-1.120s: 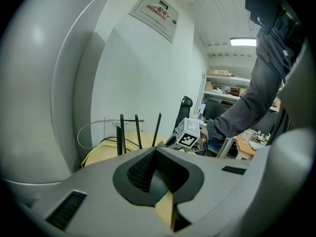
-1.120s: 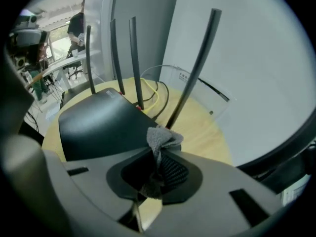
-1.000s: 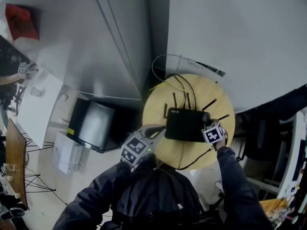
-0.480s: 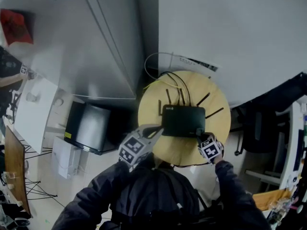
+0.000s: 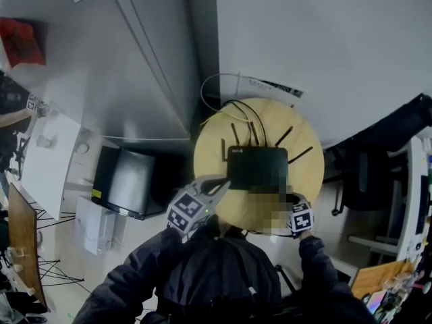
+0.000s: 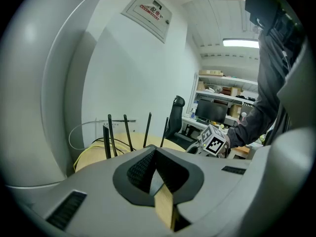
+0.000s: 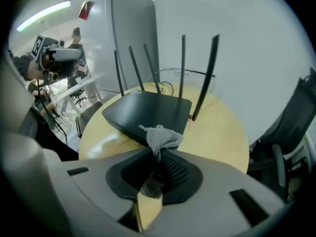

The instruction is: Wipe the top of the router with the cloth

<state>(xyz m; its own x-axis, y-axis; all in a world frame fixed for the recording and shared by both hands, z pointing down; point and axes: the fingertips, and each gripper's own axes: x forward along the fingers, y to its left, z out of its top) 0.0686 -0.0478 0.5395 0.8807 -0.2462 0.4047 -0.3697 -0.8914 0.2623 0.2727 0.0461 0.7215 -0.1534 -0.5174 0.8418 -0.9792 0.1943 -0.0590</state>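
Note:
A black router with several upright antennas lies on the round wooden table. In the right gripper view my right gripper is shut on a grey cloth, which bunches out ahead of the jaws just short of the router's near edge. In the head view that gripper's marker cube sits at the table's near right rim, its tips under a blurred patch. My left gripper hovers at the table's near left edge, beside the router, shut with nothing in it.
Black and yellow cables loop behind the router towards the white wall. A dark cabinet stands on the floor left of the table, and a black office chair is to the right. A tall grey partition rises behind the table.
My right gripper with the cloth has pulled back off the router's right near corner towards the table's near edge. The left gripper has stayed in place.

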